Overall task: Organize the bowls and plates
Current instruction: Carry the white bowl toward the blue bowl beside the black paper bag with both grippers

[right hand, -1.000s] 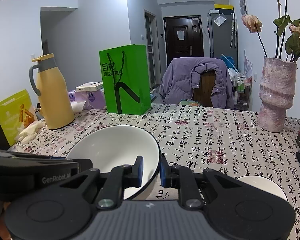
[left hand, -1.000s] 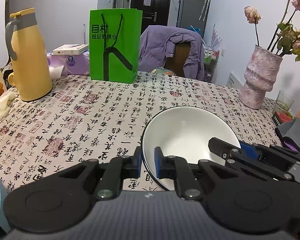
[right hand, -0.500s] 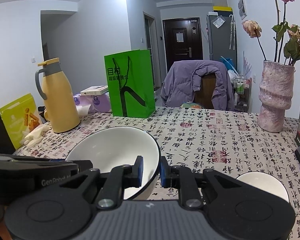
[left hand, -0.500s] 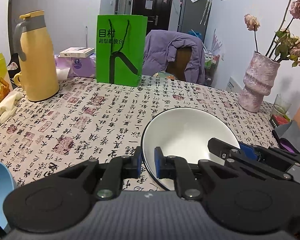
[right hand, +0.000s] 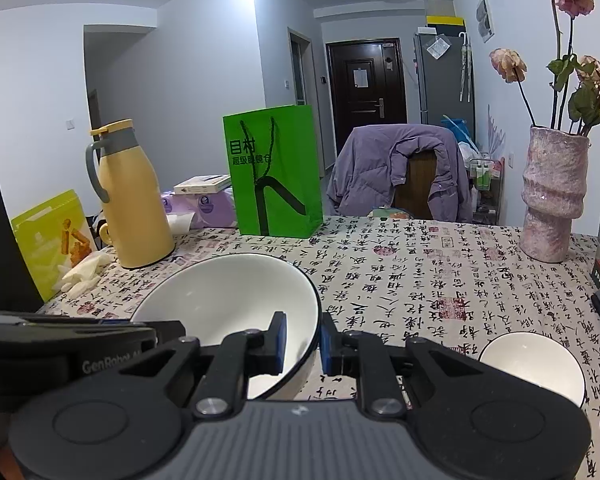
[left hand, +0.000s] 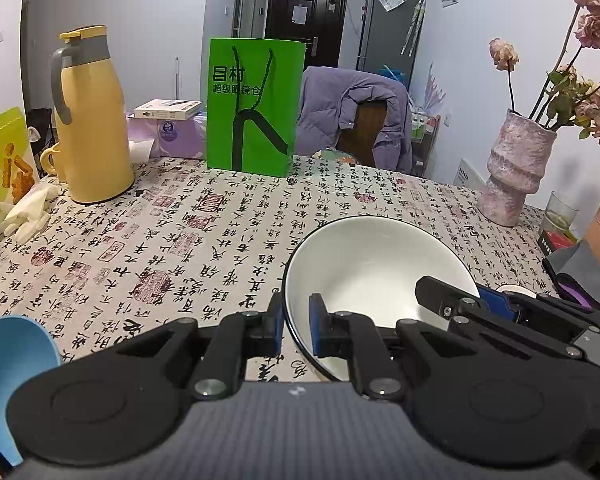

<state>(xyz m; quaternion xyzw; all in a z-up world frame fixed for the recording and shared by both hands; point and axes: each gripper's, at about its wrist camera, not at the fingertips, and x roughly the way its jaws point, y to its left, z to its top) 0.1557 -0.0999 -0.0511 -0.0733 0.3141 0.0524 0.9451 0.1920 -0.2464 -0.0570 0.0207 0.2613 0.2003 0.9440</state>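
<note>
Caller: Shifted since a second ago. Green bag (left hand: pixel 254 106) and yellow flask (left hand: pixel 92 120) now sit further right in the left wrist view, and a blue bowl (left hand: pixel 12 356) has slid into the bottom left corner.

Spotter: Confirmed from the right wrist too, with the bag and flask further right than before. Same grip on the large white bowl (left hand: pixel 372 264) throughout.

Caller: Left gripper (left hand: pixel 296 328) clamped on the near left rim, one blue pad outside the wall, the other inside. Only the rim's thickness between them.

Spotter: Right gripper (right hand: pixel 303 340) pinching the opposite side of the same bowl (right hand: pixel 228 292), one pad inside, one outside. Both sets of tongs closed on that one rim.

Caller: Bowl tipped a little, open side up, over the near middle of the table (left hand: pixel 180 240) with its printed cloth. Lifted clear or resting on the cloth? Cannot tell from here.

Spotter: Same here, underside hidden behind the gripper body. Small white bowl (right hand: pixel 532 364) standing upright on the cloth to the right, apart from the big one.

Caller: Pink vase (left hand: pixel 514 168) with dried flowers upright at the far right edge, well away from both bowls. Flask at the far left, bag standing at the back edge.
</note>
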